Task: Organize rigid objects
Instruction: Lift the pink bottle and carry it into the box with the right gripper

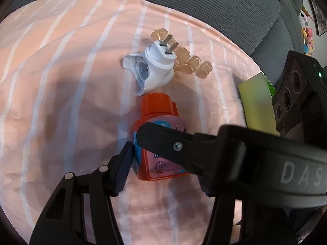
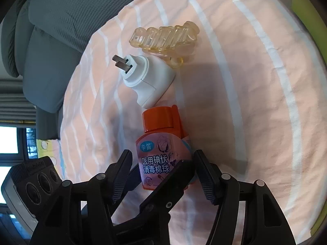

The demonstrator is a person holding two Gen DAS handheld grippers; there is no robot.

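Leftmost is bare pink striped sheet (image 1: 61,81), with a grey cushion (image 1: 204,4) behind it. Next comes a white plug (image 1: 157,67), lying on its side with its prongs pointing up and away. Just below it, cap almost touching the plug, lies the orange bottle (image 1: 157,108), flat on the sheet with its label up. The left gripper (image 1: 161,169) is clenched on the bottle's lower body. One pad (image 1: 122,173) presses its left side, and the right wrist view shows the other finger against the opposite side. The right gripper (image 2: 163,159) straddles the same bottle from outside those fingers. Its own fingers (image 2: 206,179) stand a little off the bottle on both sides, so it grips nothing. Right of the plug and touching it is an amber clip (image 1: 194,65). Farthest right is a green card (image 1: 255,102), at the sheet's edge and partly hidden by the right gripper.
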